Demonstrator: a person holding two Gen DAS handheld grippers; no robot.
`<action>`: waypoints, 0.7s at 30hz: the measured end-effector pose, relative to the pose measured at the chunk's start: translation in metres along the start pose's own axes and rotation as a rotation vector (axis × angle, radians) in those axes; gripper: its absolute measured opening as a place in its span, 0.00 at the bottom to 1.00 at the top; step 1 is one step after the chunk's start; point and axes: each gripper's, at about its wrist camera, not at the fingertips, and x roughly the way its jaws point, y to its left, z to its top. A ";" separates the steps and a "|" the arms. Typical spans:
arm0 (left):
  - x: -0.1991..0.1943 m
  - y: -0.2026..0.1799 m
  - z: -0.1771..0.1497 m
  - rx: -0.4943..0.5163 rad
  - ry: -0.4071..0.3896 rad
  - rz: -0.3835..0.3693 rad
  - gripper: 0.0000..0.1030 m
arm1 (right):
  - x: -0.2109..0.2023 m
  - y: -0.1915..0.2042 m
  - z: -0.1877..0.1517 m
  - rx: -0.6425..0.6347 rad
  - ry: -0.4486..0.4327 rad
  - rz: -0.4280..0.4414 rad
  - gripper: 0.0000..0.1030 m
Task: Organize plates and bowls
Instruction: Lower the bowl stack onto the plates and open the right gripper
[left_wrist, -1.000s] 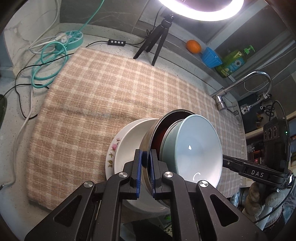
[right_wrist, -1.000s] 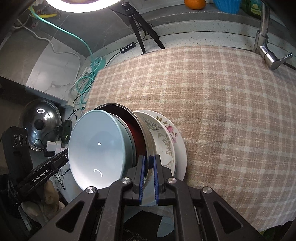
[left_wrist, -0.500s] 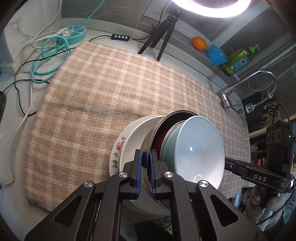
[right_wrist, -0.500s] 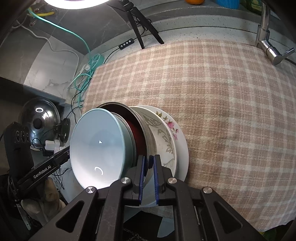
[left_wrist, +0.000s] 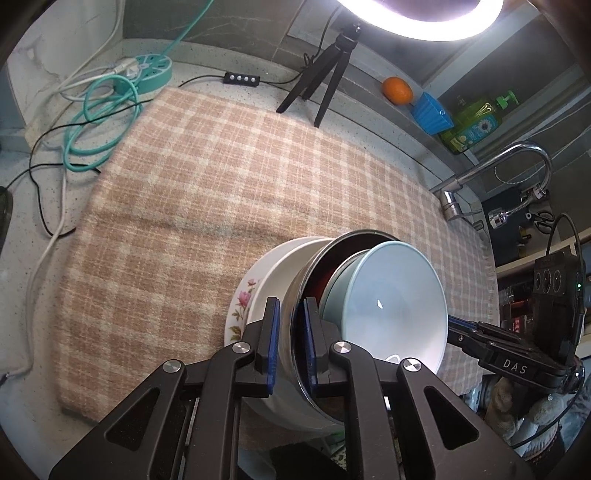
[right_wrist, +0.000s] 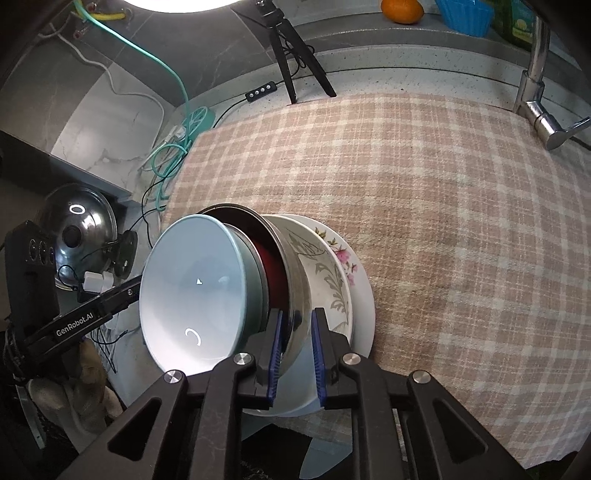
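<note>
While both tongs are straddling the rim of the metal bowl (left_wrist: 295, 332) from opposite sides, the stack is sitting at the near edge of the checked cloth (left_wrist: 229, 192) on the counter (left_wrist: 207, 79). The left tongs (left_wrist: 290, 339) and the right tongs (right_wrist: 295, 343) are each standing slightly parted around that rim, the blue pads looking just clear of the metal, so both seem released rather than clenched. The metal bowl is resting on a flowered plate (right_wrist: 341, 273) and a white plate (left_wrist: 291, 254); a pale blue bowl (left_wrist: 391, 302) is nesting inside it, toward the cloth's near edge. Neither hand is nearer. Beyond the stack the cloth is lying bare; a tripod (left_wrist: 321, 81), tap (left_wrist: 491, 177) and teal cable (left_wrist: 99, 125) are standing well apart, not blocking anything.
</note>
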 end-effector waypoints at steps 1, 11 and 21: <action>-0.002 0.000 0.000 0.005 -0.006 0.005 0.11 | -0.001 0.000 -0.001 -0.002 -0.007 -0.003 0.16; -0.021 0.005 -0.002 0.039 -0.083 0.065 0.11 | -0.027 -0.002 -0.012 -0.024 -0.124 -0.054 0.19; -0.060 -0.019 -0.018 0.157 -0.238 0.161 0.13 | -0.057 0.014 -0.033 -0.092 -0.275 -0.126 0.19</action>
